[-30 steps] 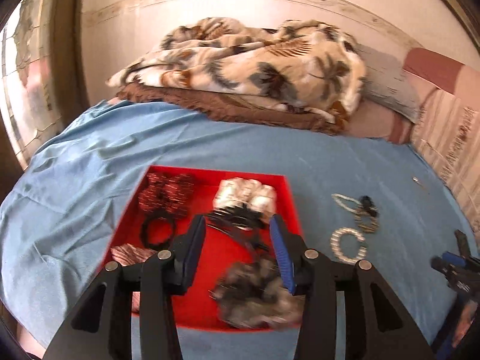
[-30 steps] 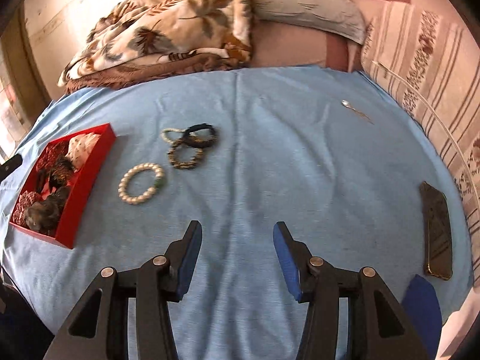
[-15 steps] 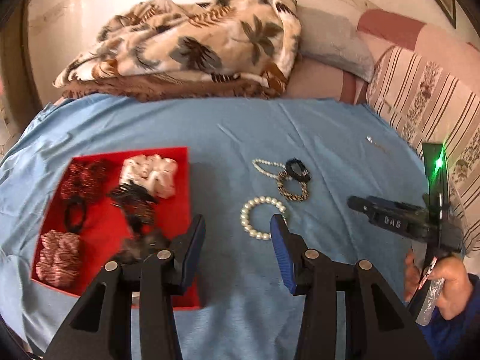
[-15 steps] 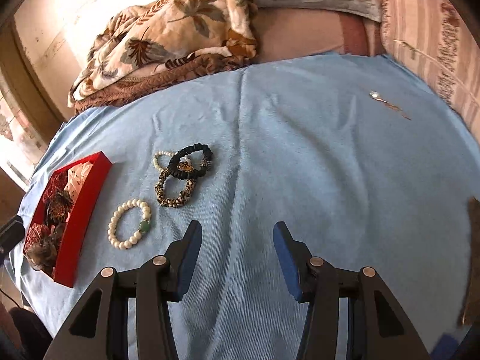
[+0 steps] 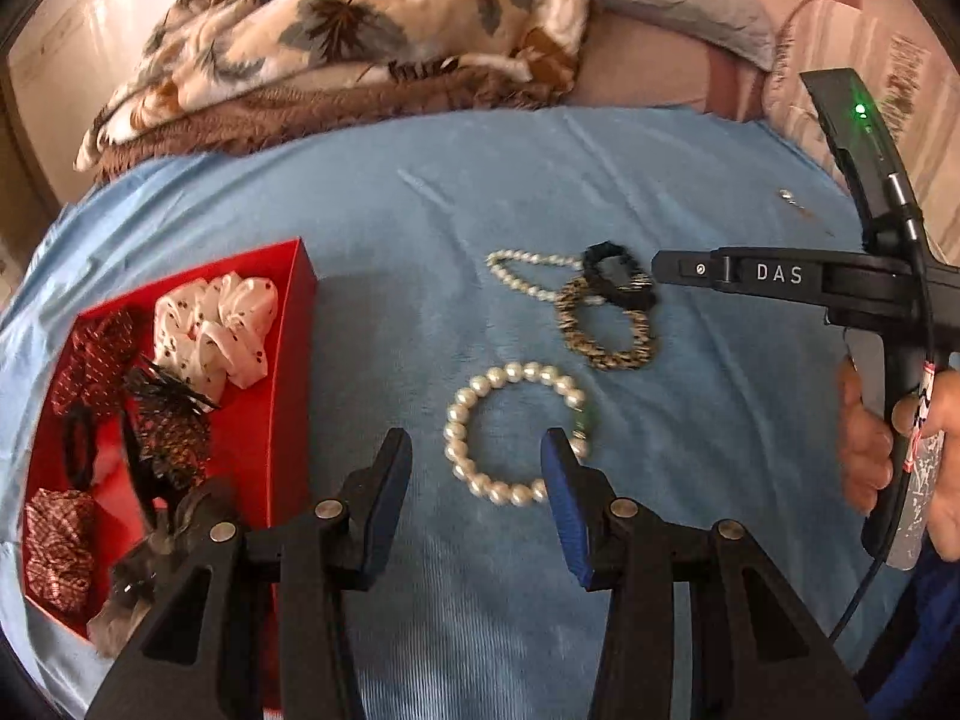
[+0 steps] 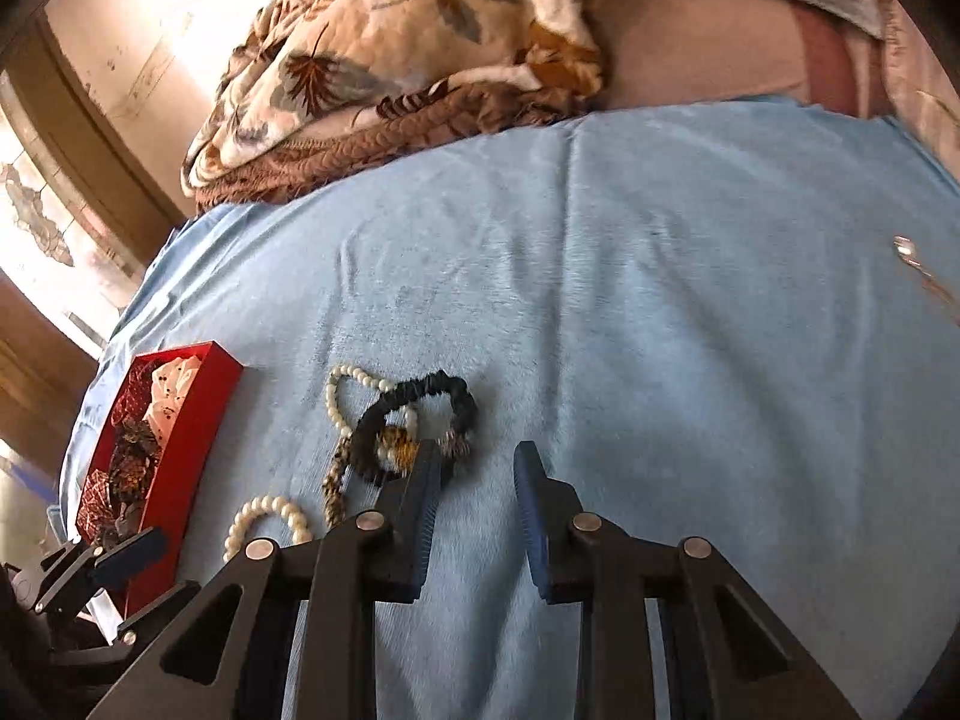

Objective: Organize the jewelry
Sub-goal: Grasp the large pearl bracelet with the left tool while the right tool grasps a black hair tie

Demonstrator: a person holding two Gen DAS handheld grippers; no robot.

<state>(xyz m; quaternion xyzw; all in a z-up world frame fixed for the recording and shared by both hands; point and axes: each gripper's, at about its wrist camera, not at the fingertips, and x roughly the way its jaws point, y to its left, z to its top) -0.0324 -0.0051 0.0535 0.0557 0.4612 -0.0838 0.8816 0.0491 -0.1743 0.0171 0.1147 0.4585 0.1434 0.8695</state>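
A large pearl bracelet (image 5: 516,429) lies on the blue bedsheet just ahead of my open, empty left gripper (image 5: 477,450); it also shows in the right wrist view (image 6: 264,516). Beyond it lie a leopard-print band (image 5: 606,330), a black scrunchie (image 5: 618,276) and a thin pearl strand (image 5: 522,273), overlapping. My right gripper (image 6: 471,462) is open and empty, its left finger (image 6: 420,492) touching or just over the black scrunchie (image 6: 420,408). A red tray (image 5: 297,324) at the left holds several scrunchies.
A folded leaf-print blanket (image 5: 360,30) and pillows lie at the head of the bed. A small silver pin (image 6: 906,249) lies on the sheet at the far right. The red tray also shows in the right wrist view (image 6: 198,420).
My left gripper has swung right from over the red tray to the large pearl bracelet. My right gripper has moved forward and left, down to the pile of bands.
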